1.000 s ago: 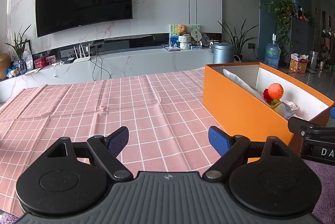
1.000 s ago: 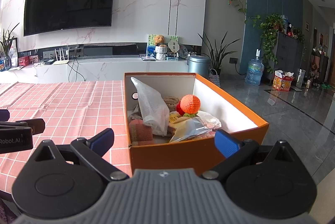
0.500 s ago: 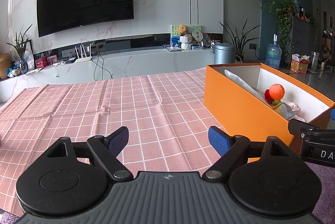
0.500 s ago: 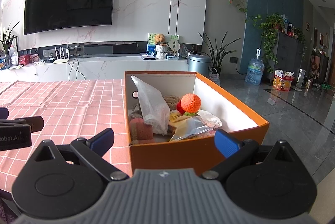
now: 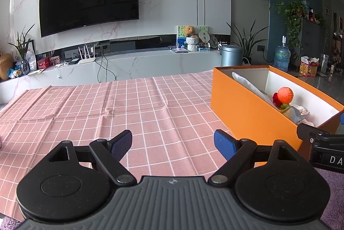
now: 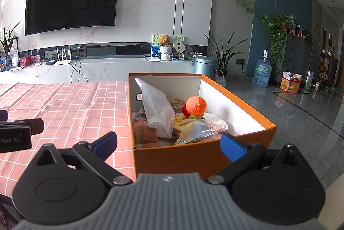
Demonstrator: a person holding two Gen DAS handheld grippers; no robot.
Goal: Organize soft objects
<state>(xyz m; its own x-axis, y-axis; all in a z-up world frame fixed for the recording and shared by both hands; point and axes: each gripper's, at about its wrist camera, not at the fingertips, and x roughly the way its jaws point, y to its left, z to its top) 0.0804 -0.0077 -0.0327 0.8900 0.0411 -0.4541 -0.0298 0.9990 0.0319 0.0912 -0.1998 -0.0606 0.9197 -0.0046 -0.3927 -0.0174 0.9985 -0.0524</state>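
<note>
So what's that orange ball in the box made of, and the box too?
The orange ball looks like crocheted yarn: its surface shows small bumpy stitches, and it has a green knitted bit underneath. The orange box seems to be cardboard, smooth and matte outside, white inside, with thin straight walls and a round finger hole in the end. I can't be sure by looks alone.

Left gripper (image 5: 172, 139): grey ribbed housing with a small star-like logo near its far edge, two black round discs with triangular cut-outs, black linkage arms with silver pivot screws, blue textured pads (image 5: 120, 145) on the fingers. Right gripper (image 6: 168, 144): same build, grey ribbed body, black discs, silver screws, blue pads (image 6: 233, 149). Each view catches the other unit's black side bracket at the frame edge, white lettering "DA" in the left wrist view, "obot.AI" in the right wrist view.
</note>
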